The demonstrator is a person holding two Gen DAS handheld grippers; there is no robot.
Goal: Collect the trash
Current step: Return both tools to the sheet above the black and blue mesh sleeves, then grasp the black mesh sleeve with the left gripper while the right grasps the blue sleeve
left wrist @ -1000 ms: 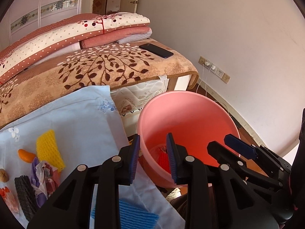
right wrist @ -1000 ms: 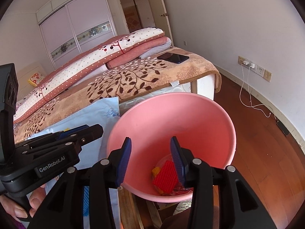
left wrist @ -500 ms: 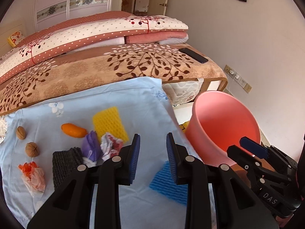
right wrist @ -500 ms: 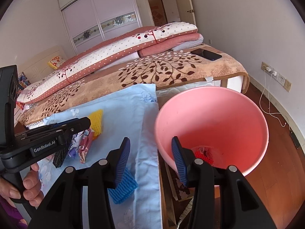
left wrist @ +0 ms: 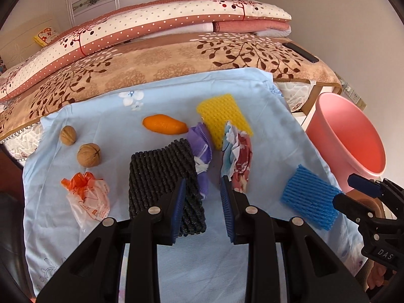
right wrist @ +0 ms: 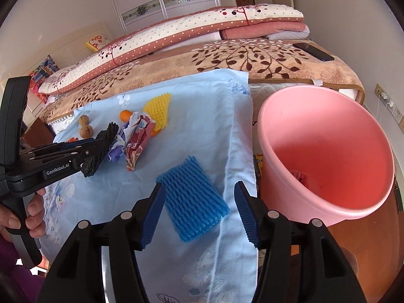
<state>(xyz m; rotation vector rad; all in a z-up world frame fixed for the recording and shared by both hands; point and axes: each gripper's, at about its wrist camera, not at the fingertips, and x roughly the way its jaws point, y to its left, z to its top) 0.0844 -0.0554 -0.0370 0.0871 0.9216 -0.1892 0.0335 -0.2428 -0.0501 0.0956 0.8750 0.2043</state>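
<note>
Blue foam netting (right wrist: 194, 199) lies on the pale blue cloth (right wrist: 197, 116), just left of the pink bucket (right wrist: 328, 151), and my right gripper (right wrist: 199, 217) hangs over it, jaws opening and holding nothing. Further left of the bucket, my left gripper (left wrist: 202, 212) stands part-open and empty above the black foam net (left wrist: 164, 176) and crumpled wrappers (left wrist: 237, 156).

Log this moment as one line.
left tool: open, empty | right tool: opening over blue foam net | pink bucket: beside cloth
</note>
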